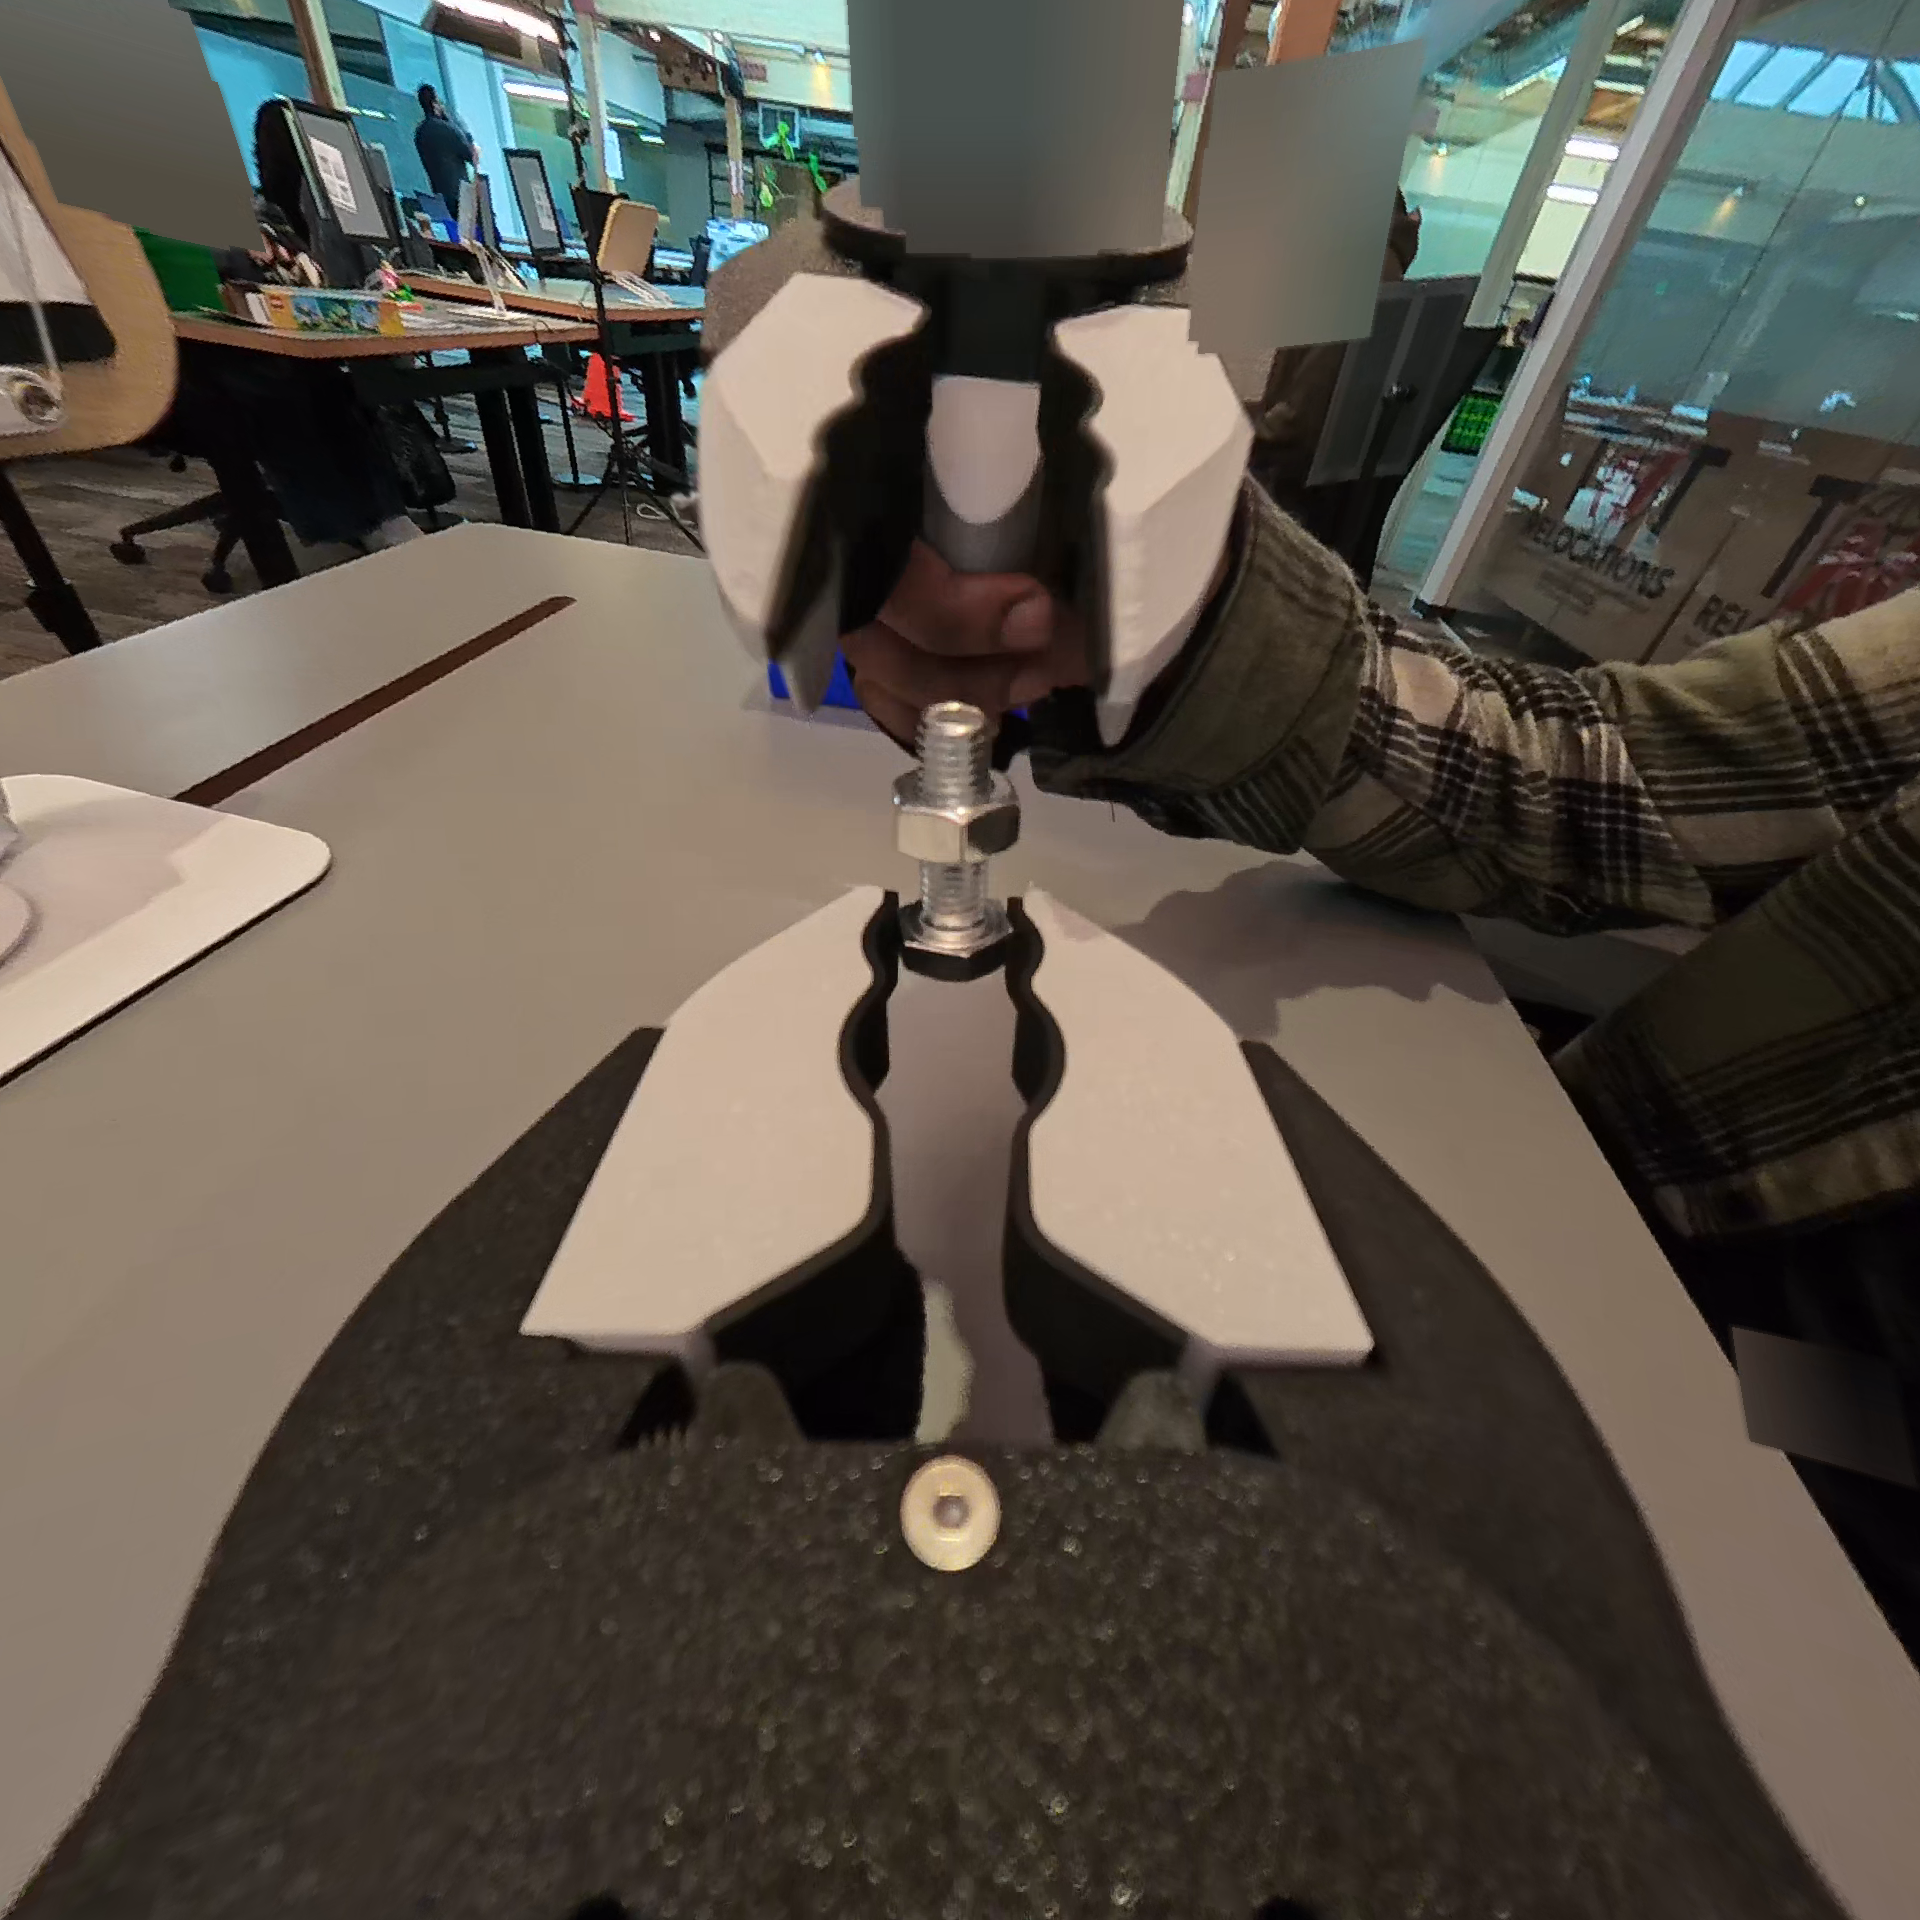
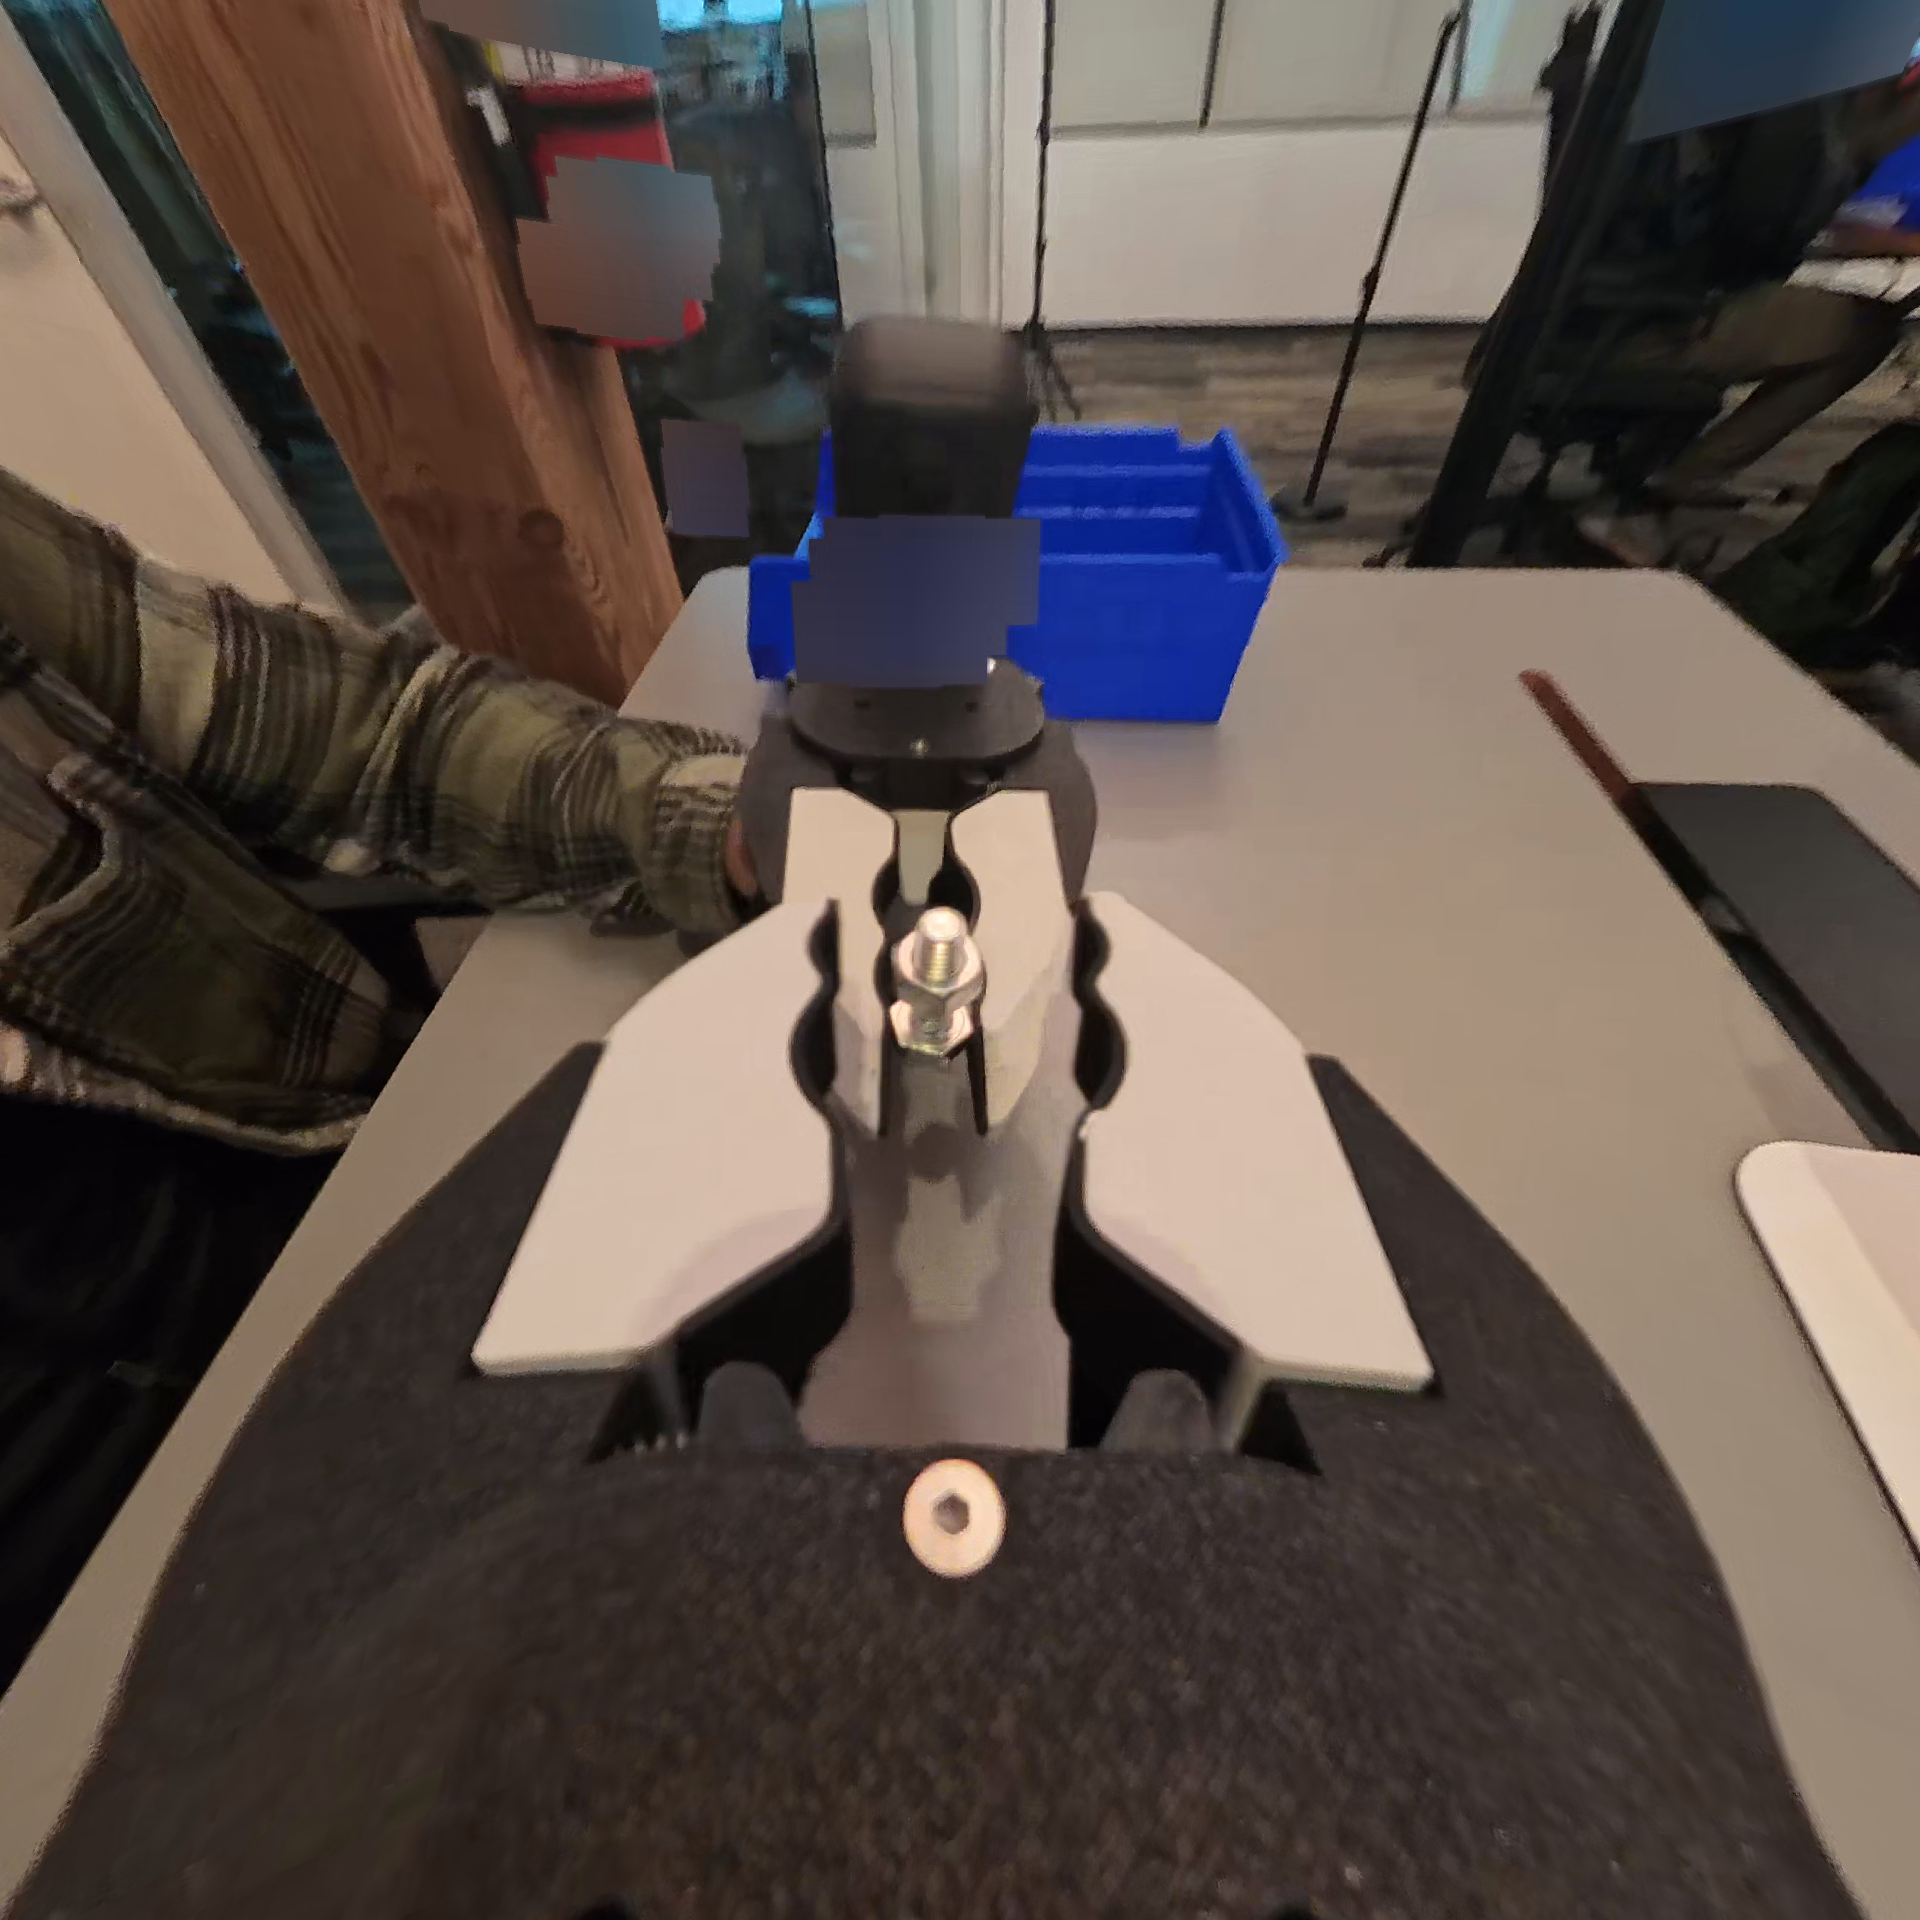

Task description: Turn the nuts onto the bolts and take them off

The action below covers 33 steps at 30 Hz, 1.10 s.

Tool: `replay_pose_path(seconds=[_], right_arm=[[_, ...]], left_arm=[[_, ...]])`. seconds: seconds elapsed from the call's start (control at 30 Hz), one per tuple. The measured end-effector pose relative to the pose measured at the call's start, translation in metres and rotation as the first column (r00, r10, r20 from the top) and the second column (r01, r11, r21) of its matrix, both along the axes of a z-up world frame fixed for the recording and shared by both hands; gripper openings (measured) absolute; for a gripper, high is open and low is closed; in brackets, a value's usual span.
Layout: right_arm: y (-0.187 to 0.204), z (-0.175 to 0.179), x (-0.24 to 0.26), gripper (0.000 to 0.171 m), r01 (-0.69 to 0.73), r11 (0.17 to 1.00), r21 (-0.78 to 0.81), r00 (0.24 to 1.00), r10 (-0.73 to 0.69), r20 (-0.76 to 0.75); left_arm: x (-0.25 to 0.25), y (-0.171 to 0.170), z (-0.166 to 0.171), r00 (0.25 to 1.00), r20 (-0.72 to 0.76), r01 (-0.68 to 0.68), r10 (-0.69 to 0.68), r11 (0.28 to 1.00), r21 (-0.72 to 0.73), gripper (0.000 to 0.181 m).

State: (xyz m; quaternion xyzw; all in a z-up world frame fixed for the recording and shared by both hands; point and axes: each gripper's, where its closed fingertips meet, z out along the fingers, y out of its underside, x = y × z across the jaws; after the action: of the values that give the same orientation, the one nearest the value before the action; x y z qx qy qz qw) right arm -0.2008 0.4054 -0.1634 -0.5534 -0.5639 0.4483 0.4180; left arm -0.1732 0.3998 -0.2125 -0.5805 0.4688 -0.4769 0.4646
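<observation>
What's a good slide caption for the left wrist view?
Left tongs clamp the bolt's head; hex nut sits mid-thread, right tongs open beyond.

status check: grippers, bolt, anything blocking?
Left gripper shut on bolt head. Right gripper open, around the nut, not touching. Nothing blocking.

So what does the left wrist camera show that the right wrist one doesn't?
Only the left wrist view shows the hand gripping the right gripper's handle and the desks behind.

Only the right wrist view shows the whole blue bin, the wooden post and a dark flat pad on the table.

Both show the bolt standing upright with its nut partway down, the left gripper clamped on the bolt's head, the right gripper open, the plaid sleeve, and the grey table.
</observation>
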Motion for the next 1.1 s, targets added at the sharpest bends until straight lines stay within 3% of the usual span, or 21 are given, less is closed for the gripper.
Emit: replay_pose_path(seconds=[0.03,0.17,0.27,0.37,0.53,0.63,0.67,0.7,0.8,0.9,0.93,0.97,1.03,1.1], right_arm=[[0.004,0.004,-0.001,0.057,0.027,1.0,0.003,0.999,-0.027,-0.029],[0.012,0.004,-0.007,0.087,0.081,0.997,0.015,0.994,-0.08,-0.07],[0.028,0.001,-0.002,0.093,0.154,0.987,0.048,0.986,-0.151,-0.066],[0.046,0.008,0.016,0.086,0.23,0.972,0.045,0.969,-0.225,-0.102],[0.019,0.013,-0.003,0.091,0.1,0.995,-0.005,0.985,-0.1,-0.139],[0.034,0.006,0.0,0.099,0.181,0.983,0.034,0.979,-0.177,-0.098],[0.045,0.007,0.009,0.086,0.229,0.973,0.027,0.969,-0.225,-0.103],[0.051,0.009,0.017,0.088,0.252,0.968,0.012,0.96,-0.249,-0.126],[0.037,0.02,0.015,0.091,0.168,0.984,-0.054,0.966,-0.175,-0.191],[0.019,0.014,-0.006,0.095,0.117,0.993,0.023,0.985,-0.113,-0.129],[0.023,0.008,-0.007,0.095,0.14,0.989,0.049,0.986,-0.135,-0.094],[0.031,0.005,-0.003,0.107,0.176,0.983,0.053,0.981,-0.171,-0.087],[0.057,0.004,0.018,0.095,0.288,0.957,0.025,0.953,-0.284,-0.102],[0.058,0.013,0.028,0.095,0.271,0.962,-0.039,0.947,-0.273,-0.168]], left_arm=[[-0.001,0.001,0.002,1.0,0.013,-0.01,0.01,1.0,-0.004,0.019],[-0.001,-0.001,0.012,0.997,0.083,0.0,0.002,1.0,-0.028,0.019],[0.0,-0.007,0.019,0.993,0.116,0.02,-0.018,1.0,-0.013,0.019],[-0.002,-0.01,0.026,0.99,0.14,0.026,-0.028,1.0,0.01,0.019],[-0.002,-0.01,0.027,0.987,0.161,0.031,-0.028,0.999,-0.016,0.019],[-0.002,-0.011,0.028,0.987,0.158,0.026,-0.025,1.0,-0.002,0.019],[-0.003,-0.012,0.029,0.987,0.159,0.029,-0.029,1.0,0.005,0.019],[-0.004,-0.012,0.031,0.986,0.167,0.031,-0.031,1.0,0.005,0.019],[-0.004,-0.01,0.029,0.986,0.165,0.022,-0.021,1.0,-0.002,0.019],[-0.002,-0.012,0.026,0.987,0.155,0.035,-0.033,0.999,-0.014,0.019],[-0.001,-0.013,0.026,0.987,0.155,0.035,-0.034,0.999,-0.008,0.019],[-0.001,-0.013,0.027,0.988,0.149,0.029,-0.028,1.0,-0.001,0.019],[-0.002,-0.013,0.027,0.99,0.14,0.029,-0.03,1.0,0.008,0.019],[-0.003,-0.012,0.027,0.99,0.142,0.022,-0.022,1.0,0.002,0.019]])
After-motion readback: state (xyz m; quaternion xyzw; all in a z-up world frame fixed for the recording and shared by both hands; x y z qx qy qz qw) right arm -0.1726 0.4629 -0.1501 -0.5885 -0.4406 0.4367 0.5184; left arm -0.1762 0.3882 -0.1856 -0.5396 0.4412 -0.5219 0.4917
